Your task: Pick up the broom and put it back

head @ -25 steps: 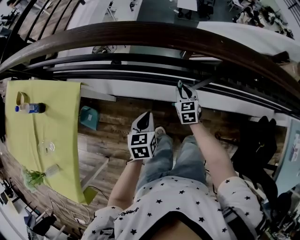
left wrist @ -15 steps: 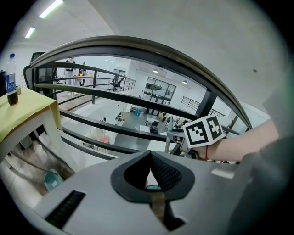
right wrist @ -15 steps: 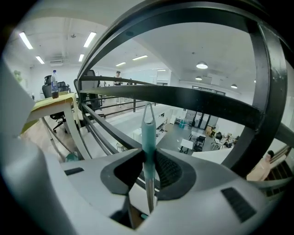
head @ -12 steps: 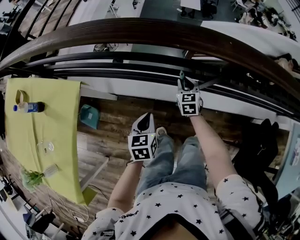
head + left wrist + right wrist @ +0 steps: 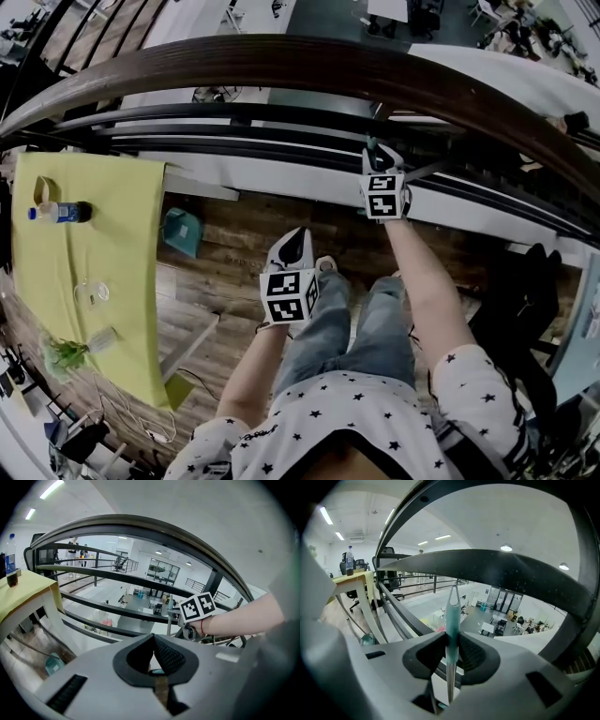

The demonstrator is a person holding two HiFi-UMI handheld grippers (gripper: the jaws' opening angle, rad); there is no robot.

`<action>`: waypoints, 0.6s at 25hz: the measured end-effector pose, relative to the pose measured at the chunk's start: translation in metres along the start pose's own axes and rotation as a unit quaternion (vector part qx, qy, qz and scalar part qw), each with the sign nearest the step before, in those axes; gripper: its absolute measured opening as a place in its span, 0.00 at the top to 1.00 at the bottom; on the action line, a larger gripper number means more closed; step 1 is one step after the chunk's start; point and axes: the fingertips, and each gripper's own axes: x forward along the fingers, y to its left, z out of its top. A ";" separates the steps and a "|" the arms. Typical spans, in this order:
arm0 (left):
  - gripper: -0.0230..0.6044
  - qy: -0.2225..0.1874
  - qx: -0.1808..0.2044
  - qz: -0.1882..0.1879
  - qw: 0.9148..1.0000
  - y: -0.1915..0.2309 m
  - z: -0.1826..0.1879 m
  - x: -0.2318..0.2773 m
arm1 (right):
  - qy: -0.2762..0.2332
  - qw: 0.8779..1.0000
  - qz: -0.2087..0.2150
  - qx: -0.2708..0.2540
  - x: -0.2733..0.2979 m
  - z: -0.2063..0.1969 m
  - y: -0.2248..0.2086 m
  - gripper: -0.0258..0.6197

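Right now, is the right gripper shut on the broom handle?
Shut: the right gripper pinches the teal broom handle from both sides.

Right gripper (image 5: 376,164) up at dark railing (image 5: 281,61), teal broom handle (image 5: 370,147) poking past its tip (mostly hidden). Left gripper (image 5: 294,244) lower, over wooden floor (image 5: 234,234). Yellow-green table (image 5: 122,281) at left, bottle (image 5: 58,214) lying on it.

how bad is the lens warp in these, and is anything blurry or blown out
Head view: strong fisheye, the handrail bows into an arc; light even. Left gripper view: black vignette corners, ceiling light strips bright but small. Right gripper view: railing bars bulge widely; the broom handle up close looks fairly sharp.
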 end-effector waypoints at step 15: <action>0.95 0.000 -0.010 0.008 1.000 0.005 -0.004 -0.004 | 0.020 0.999 -0.015 -0.028 0.012 0.004 -0.006 0.83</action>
